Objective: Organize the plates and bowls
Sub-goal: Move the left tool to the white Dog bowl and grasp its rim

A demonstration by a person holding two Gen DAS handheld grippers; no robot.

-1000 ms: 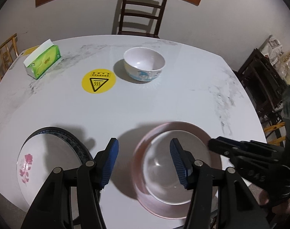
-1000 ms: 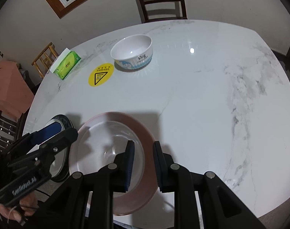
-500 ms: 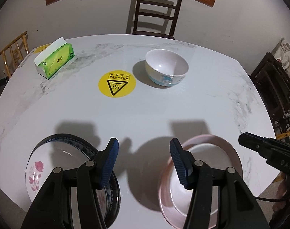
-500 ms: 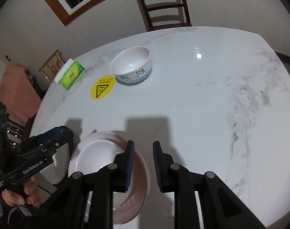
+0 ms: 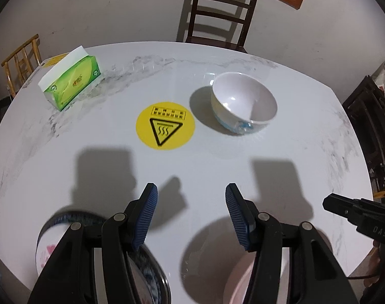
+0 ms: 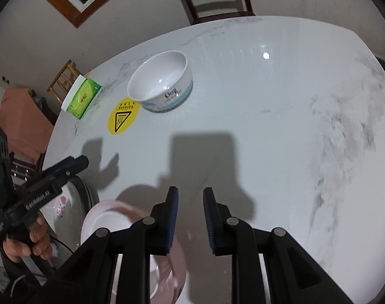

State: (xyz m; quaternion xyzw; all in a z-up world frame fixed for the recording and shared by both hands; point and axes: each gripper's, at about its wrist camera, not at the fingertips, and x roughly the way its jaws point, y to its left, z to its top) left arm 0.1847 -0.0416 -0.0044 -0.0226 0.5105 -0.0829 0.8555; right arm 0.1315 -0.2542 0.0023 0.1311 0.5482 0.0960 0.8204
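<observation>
A white bowl (image 5: 244,107) with blue print stands at the far middle of the marble table; it also shows in the right wrist view (image 6: 162,81). A pink plate (image 6: 108,217) and a flowered blue-rimmed plate (image 5: 53,243) lie at the near edge, partly hidden under the grippers. The pink plate (image 5: 239,281) shows below my left gripper. My left gripper (image 5: 191,214) is open and empty above the table between the two plates. My right gripper (image 6: 190,221) is open with a narrow gap, empty, beside the pink plate.
A green tissue box (image 5: 70,82) sits at the far left. A yellow round warning sticker (image 5: 165,124) lies left of the bowl. A dark wooden chair (image 5: 219,12) stands behind the table. More chairs stand at the right (image 5: 372,126) and left (image 5: 21,60).
Both grippers have drawn back and up from the pink plate. The plates have slid toward the bottom of both views, and the bowl looks nearer the centre.
</observation>
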